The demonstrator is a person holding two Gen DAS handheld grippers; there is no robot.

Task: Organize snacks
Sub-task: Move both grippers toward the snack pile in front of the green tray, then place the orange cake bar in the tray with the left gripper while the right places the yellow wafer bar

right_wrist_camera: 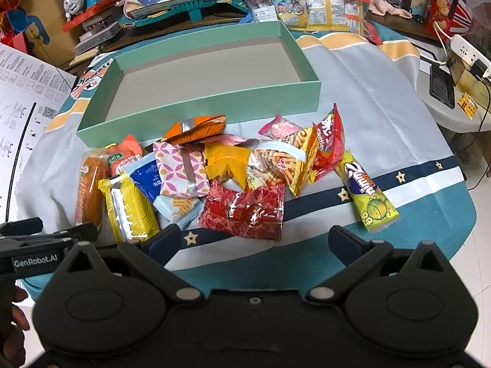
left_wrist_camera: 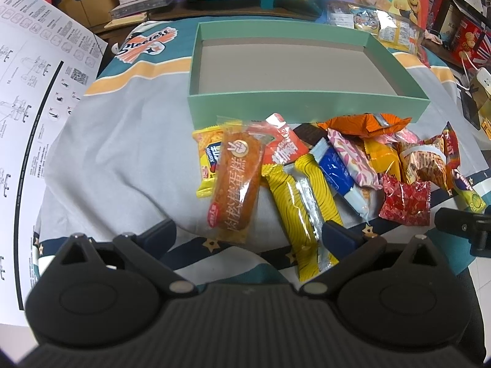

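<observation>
A shallow green box (left_wrist_camera: 307, 104) (right_wrist_camera: 196, 113) stands empty on the table. Just in front of it lies a pile of wrapped snacks: an orange cake pack (left_wrist_camera: 237, 181) (right_wrist_camera: 89, 187), a yellow bar (left_wrist_camera: 303, 202) (right_wrist_camera: 129, 208), a blue pack (left_wrist_camera: 334, 171) (right_wrist_camera: 148, 178), a red foil pack (left_wrist_camera: 405, 199) (right_wrist_camera: 245, 208), a green-yellow stick pack (right_wrist_camera: 368, 196). My left gripper (left_wrist_camera: 248, 233) hovers open just short of the orange cake and yellow bar. My right gripper (right_wrist_camera: 254, 239) is open before the red foil pack. Neither holds anything.
A patterned cloth (left_wrist_camera: 122, 153) (right_wrist_camera: 383, 116) covers the round table. A large printed paper sheet (left_wrist_camera: 33, 92) lies at the left. Toys, boxes and snack bags (right_wrist_camera: 319, 9) crowd the space behind the box. A power strip (right_wrist_camera: 469, 52) and cables sit at the right.
</observation>
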